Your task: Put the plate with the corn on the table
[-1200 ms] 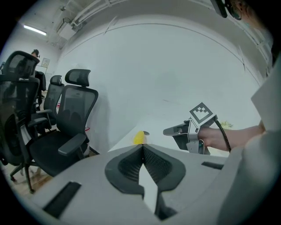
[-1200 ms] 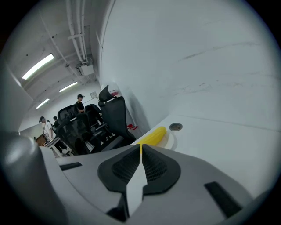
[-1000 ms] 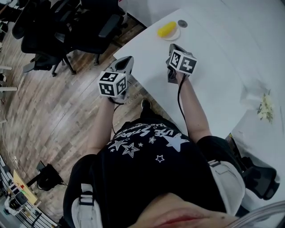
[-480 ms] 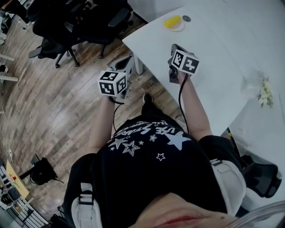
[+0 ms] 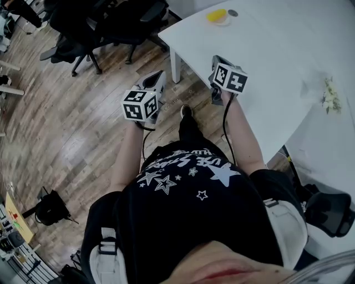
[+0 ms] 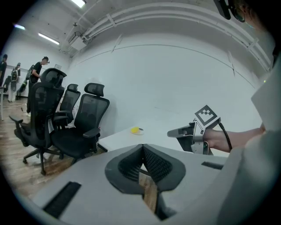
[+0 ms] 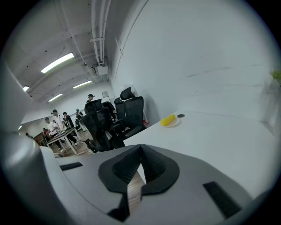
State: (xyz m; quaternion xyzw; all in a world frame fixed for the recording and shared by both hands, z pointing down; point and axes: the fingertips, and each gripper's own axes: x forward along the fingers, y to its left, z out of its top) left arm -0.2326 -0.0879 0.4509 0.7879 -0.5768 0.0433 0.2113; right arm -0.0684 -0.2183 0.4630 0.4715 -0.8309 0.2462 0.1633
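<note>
A yellow corn cob (image 5: 216,14) lies on a small white plate (image 5: 221,21) near the far corner of the white table (image 5: 266,66); the corn (image 7: 167,119) on its plate (image 7: 172,124) also shows in the right gripper view, and the corn (image 6: 136,130) in the left gripper view. My left gripper (image 6: 141,163) is shut and empty, held over the wooden floor beside the table. My right gripper (image 7: 139,162) is shut and empty, held at the table's near edge, well short of the plate.
A small dark disc (image 5: 233,13) lies just past the plate. A clear vase with pale flowers (image 5: 331,95) stands at the table's right side. Black office chairs (image 5: 111,28) crowd the wooden floor to the left. People stand around a far desk (image 7: 59,127).
The plate with the corn has slid toward the top of the head view as I back away from the table. Both grippers keep their places in front of me.
</note>
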